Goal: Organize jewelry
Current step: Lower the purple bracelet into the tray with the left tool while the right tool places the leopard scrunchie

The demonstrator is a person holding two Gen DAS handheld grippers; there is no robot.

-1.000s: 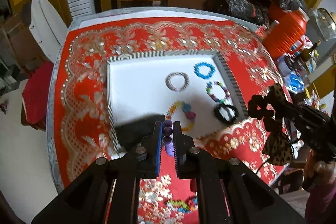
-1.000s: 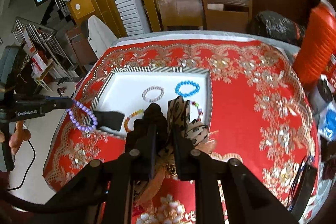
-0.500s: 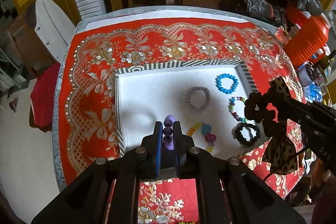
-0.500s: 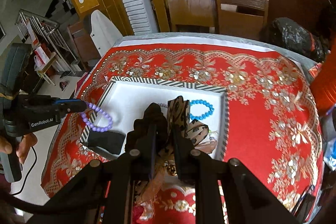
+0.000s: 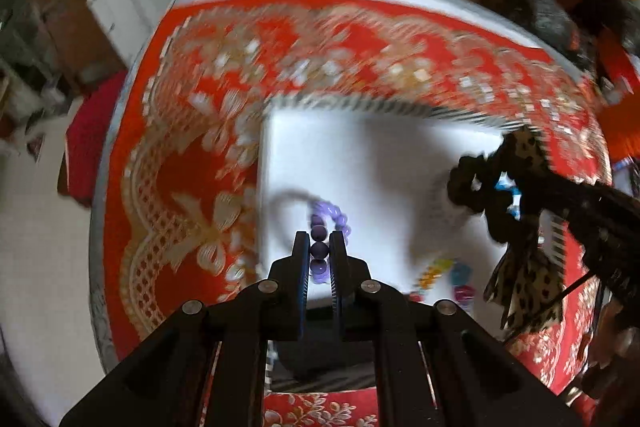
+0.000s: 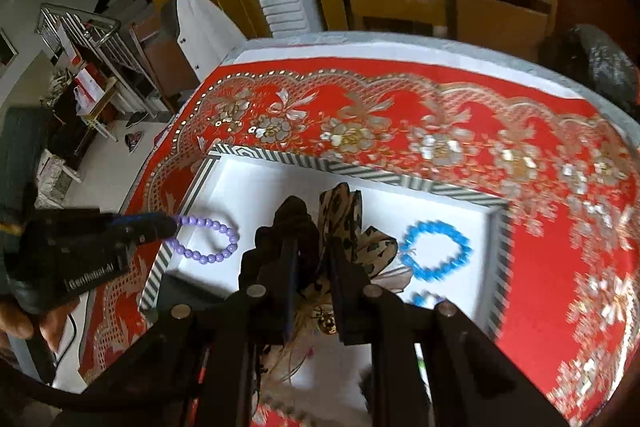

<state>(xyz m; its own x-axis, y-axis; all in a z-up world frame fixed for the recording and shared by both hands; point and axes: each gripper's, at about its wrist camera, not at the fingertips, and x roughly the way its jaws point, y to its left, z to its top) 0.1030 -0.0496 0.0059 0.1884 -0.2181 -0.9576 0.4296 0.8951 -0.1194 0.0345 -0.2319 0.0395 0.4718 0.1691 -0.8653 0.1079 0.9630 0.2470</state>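
Now we grip a purple bead bracelet point(image 5: 326, 223) in our left gripper point(image 5: 319, 251) above the white striped-rim tray point(image 6: 408, 183). Our right gripper point(image 6: 310, 259) clenches a leopard-print bow scrunchie point(image 6: 348, 223) beside the tray's blue bracelet point(image 6: 436, 251).

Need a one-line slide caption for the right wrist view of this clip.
Right claw carries a leopard-print bow over the white tray; left claw brings a purple bead bracelet.

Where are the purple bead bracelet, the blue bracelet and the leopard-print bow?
purple bead bracelet point(image 6: 208, 241): right wrist view, hanging loop.
blue bracelet point(image 6: 436, 250): right wrist view, bead ring.
leopard-print bow point(image 5: 528, 287): left wrist view, lower tail.
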